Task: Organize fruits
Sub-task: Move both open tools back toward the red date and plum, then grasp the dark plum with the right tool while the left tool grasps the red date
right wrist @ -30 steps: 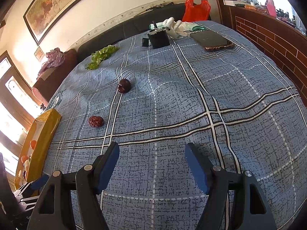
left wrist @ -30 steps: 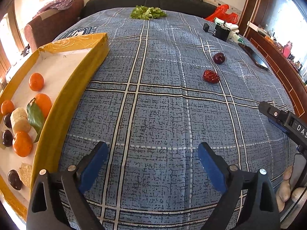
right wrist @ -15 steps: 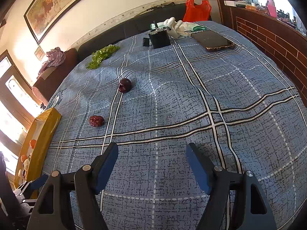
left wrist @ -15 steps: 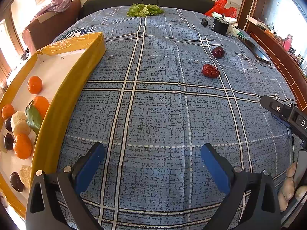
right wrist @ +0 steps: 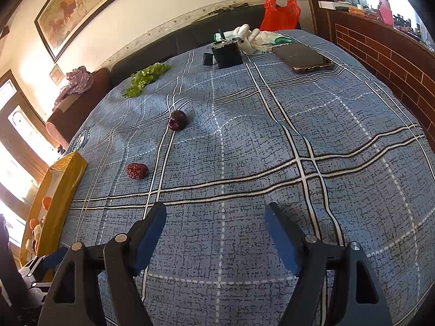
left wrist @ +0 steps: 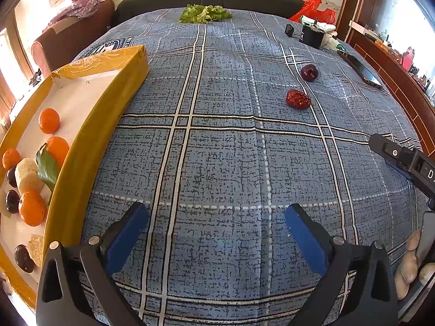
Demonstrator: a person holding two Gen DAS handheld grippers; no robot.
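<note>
Blue-padded left gripper has crept forward — jaws spread; right gripper unchanged, likewise spread

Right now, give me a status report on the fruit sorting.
Left gripper and right gripper open, empty. Wrinkled red date and dark plum loose on cloth, outside yellow tray. Nothing between.

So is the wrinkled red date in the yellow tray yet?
Out. The wrinkled red date lies on the blue cloth, well apart from the yellow tray.
</note>
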